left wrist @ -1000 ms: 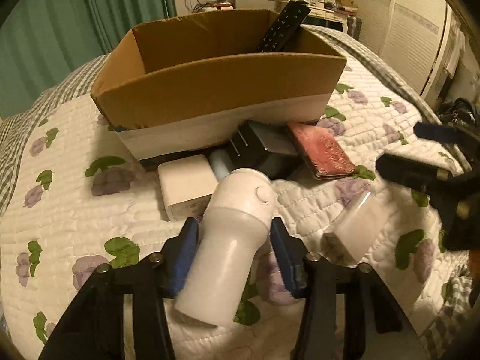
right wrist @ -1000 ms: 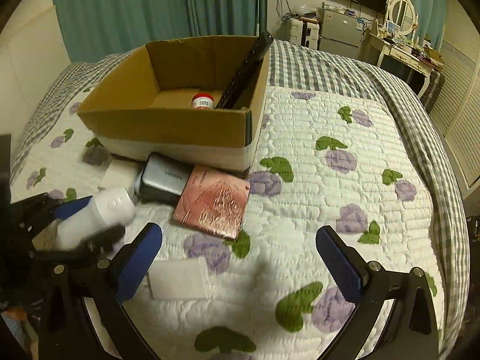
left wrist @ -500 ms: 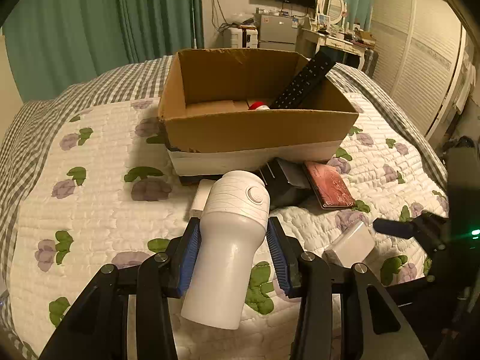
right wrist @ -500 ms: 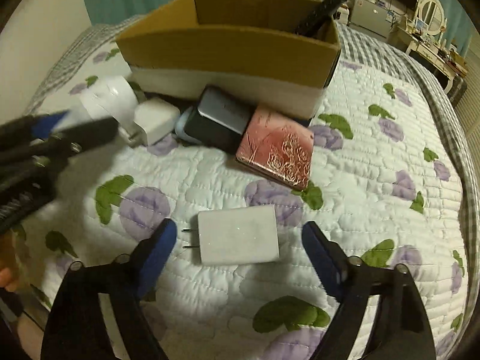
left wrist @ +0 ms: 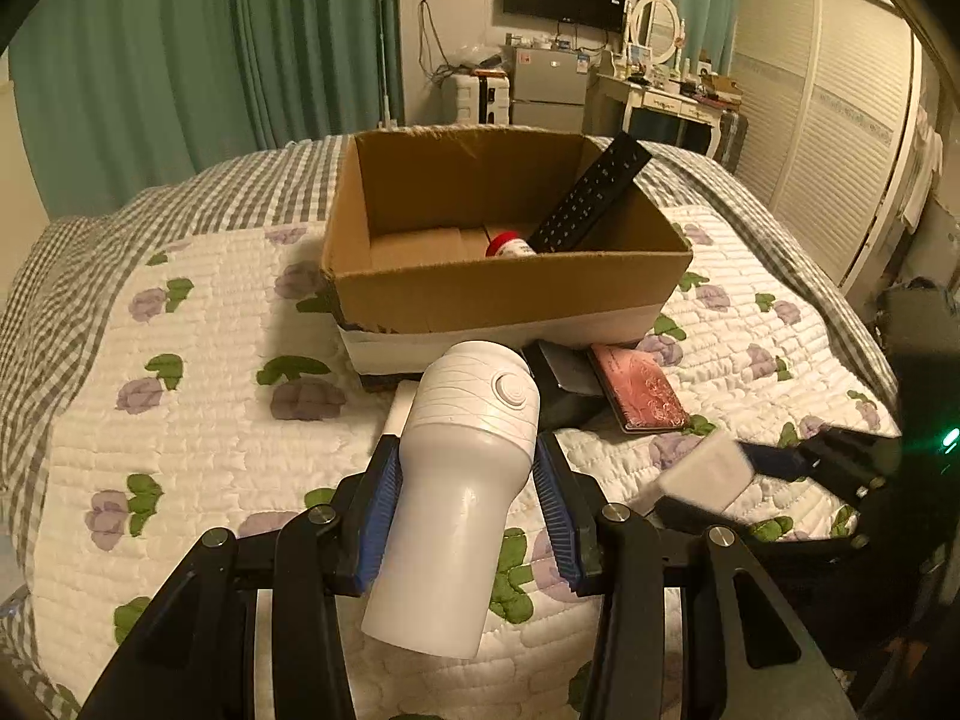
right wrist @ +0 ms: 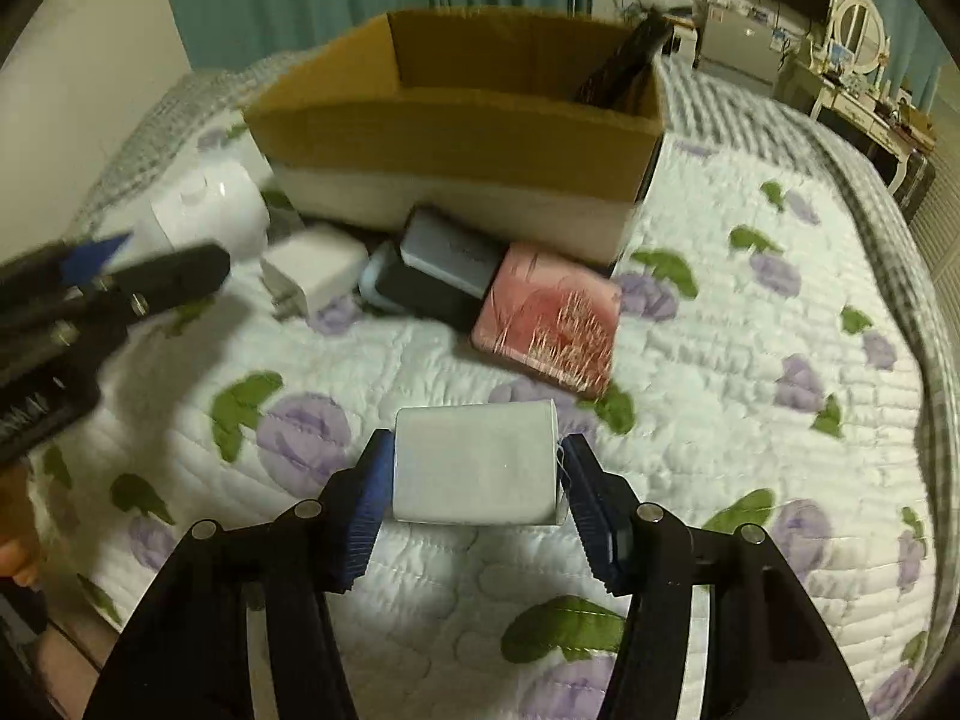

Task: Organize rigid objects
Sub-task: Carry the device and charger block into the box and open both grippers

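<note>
My left gripper (left wrist: 465,474) is shut on a white bottle-shaped device (left wrist: 462,480) and holds it above the quilt, in front of the open cardboard box (left wrist: 510,294). The box holds a black remote (left wrist: 591,198) and a red-capped jar (left wrist: 507,245). My right gripper (right wrist: 474,474) is shut on a white charger block (right wrist: 477,471), low over the quilt; it also shows in the left wrist view (left wrist: 702,474). The left gripper and the device appear blurred at the left of the right wrist view (right wrist: 204,210).
Against the box's front lie a second white charger (right wrist: 315,276), a grey power bank (right wrist: 450,255) on a dark case, and a pink wallet (right wrist: 549,318). The flowered quilt (right wrist: 750,390) covers the bed. Furniture stands at the far wall.
My left gripper has lifted the white device higher and back from the box. My right gripper has come down around the white charger block and closed on it.
</note>
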Motion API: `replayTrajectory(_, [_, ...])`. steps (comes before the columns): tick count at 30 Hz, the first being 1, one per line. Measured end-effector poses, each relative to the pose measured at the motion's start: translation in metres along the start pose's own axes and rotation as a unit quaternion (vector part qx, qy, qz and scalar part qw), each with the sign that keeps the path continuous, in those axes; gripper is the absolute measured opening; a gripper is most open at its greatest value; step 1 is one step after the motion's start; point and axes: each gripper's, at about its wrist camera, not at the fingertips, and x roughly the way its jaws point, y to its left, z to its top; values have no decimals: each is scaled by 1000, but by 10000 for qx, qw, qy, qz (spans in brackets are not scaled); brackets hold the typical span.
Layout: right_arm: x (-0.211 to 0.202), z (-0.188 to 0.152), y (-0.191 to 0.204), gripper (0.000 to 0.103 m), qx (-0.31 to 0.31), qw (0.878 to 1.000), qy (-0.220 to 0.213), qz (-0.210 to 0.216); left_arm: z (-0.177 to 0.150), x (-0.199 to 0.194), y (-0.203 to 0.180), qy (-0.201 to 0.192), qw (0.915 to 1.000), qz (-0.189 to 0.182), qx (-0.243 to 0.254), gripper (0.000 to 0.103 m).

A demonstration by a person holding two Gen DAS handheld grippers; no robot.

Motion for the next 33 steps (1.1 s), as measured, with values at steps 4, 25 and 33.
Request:
replayTrajectory(4, [-29, 15, -1, 56, -24, 9995, -310, -31, 10, -18, -2, -152, 9998, 44, -70, 45])
replayTrajectory(25, [-64, 188, -41, 56, -355, 9910, -1290, 46, 145, 17, 17, -645, 9975, 266, -51, 45])
replayTrajectory(33, [17, 227, -58, 56, -240, 9941, -1048, 103, 149, 92, 28, -280, 9994, 132, -125, 45])
